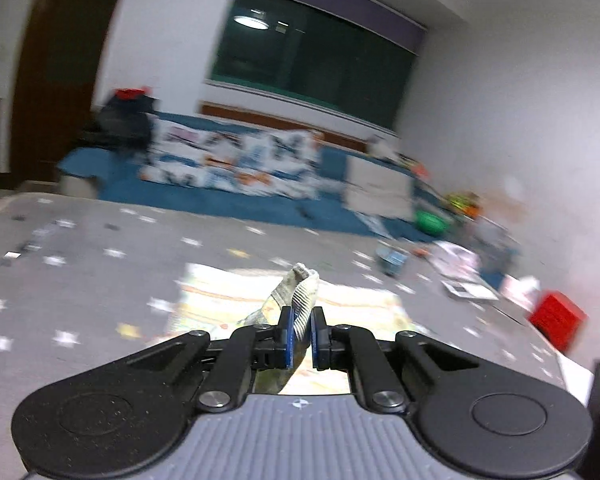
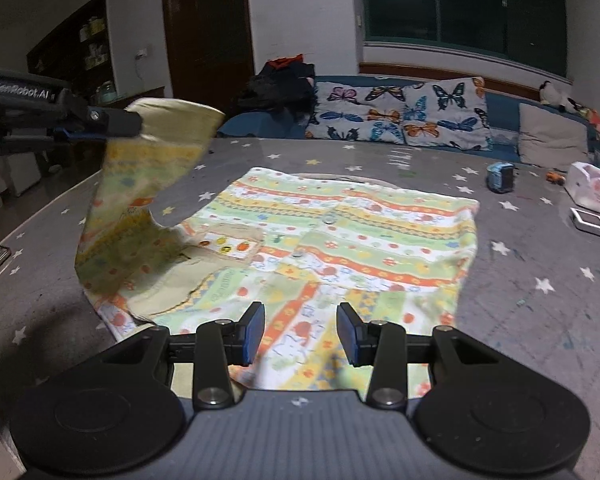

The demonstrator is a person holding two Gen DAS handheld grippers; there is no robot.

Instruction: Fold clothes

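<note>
Right tool (image 2: 300, 332): pads apart, nothing between them, hovering over the near hem of the patterned shirt (image 2: 340, 232). Shirt lies flat on the star-print mat (image 2: 520, 280), long axis near to far. Left tool (image 1: 300, 330) clamped on the left sleeve (image 2: 140, 184), lifted off the mat at far left. Fold would run rightward across the body; left tool has it.

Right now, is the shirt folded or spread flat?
Mostly spread flat: the shirt lies open on the mat, but the left hand-held gripper lifts one sleeve.
</note>
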